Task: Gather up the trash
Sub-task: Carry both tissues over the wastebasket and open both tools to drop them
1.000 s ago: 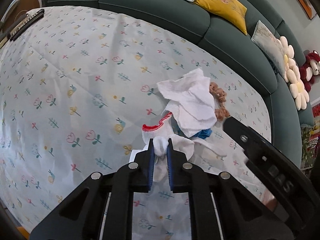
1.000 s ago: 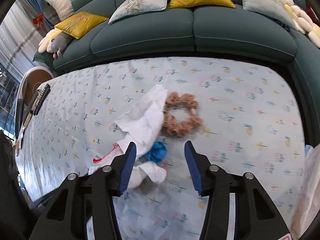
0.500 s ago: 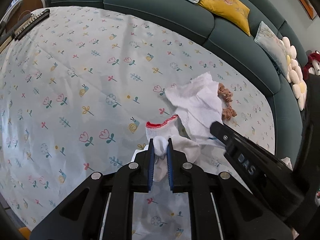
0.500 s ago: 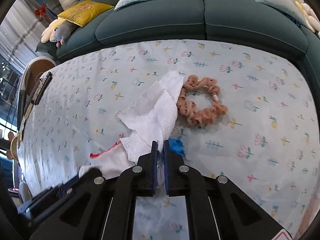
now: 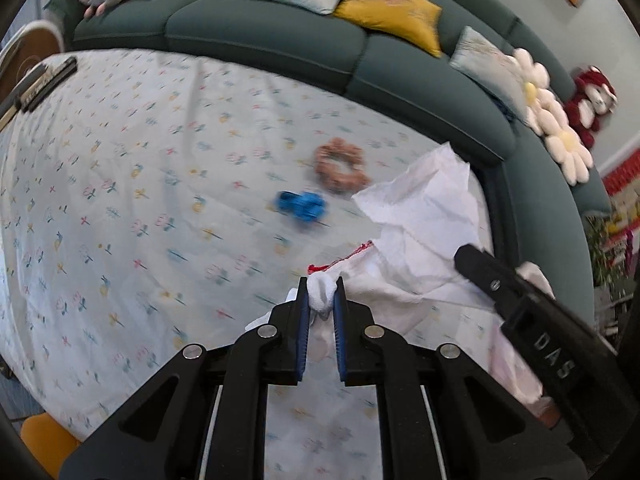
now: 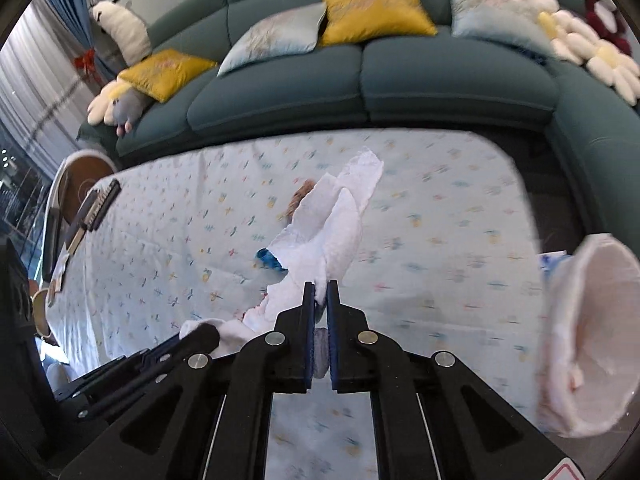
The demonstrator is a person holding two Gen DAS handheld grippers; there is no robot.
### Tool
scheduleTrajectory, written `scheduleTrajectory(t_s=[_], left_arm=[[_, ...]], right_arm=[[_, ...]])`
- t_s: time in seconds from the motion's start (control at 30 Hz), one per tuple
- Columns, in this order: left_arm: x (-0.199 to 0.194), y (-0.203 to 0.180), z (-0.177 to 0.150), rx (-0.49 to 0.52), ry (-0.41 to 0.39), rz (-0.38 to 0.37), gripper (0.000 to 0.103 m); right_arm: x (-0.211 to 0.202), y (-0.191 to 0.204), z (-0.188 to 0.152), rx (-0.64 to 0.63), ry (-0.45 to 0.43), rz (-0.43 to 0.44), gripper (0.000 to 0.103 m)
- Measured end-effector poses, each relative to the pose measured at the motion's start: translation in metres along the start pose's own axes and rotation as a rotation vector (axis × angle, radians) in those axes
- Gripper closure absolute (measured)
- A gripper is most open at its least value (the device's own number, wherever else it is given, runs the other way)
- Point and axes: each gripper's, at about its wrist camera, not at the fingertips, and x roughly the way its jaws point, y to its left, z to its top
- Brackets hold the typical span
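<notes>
Right wrist view shows the big table (image 6: 460,216) with its flowery cloth under both claws, and a pale pink bag (image 6: 592,332) with an open mouth off to the right of the right gripper (image 6: 321,292). That bag looks like the place for the trash, so I think the best move is to carry things over its mouth before letting go. The right gripper is pinched tight on the white tissue (image 6: 332,220), which hangs up in front of it. The left gripper (image 5: 321,292) is squeezed shut on a small white sock (image 5: 320,294) with a red edge. A brown scrunchie (image 5: 340,166) and a blue scrap (image 5: 302,204) lie far ahead of it. Keep both grips tight. The letters "DAS" show on the right claw's arm.
</notes>
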Motion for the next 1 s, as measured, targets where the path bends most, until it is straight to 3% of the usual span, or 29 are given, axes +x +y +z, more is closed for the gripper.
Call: scheduleTrajectory(t_s=[0.47,1.0], left_arm=[[-0.049,-0.115,-0.041,0.173,-0.062,-0.047,0.095],[-0.044,-0.246,-0.084,0.384,-0.042,-0.112,0.095]], right_arm=[[-0.127,-0.107,-0.022,0.1,-0.173,-0.11,0.098],[-0.183,-0.227,-0.07,0.256,-0.217,-0.205,0.098]])
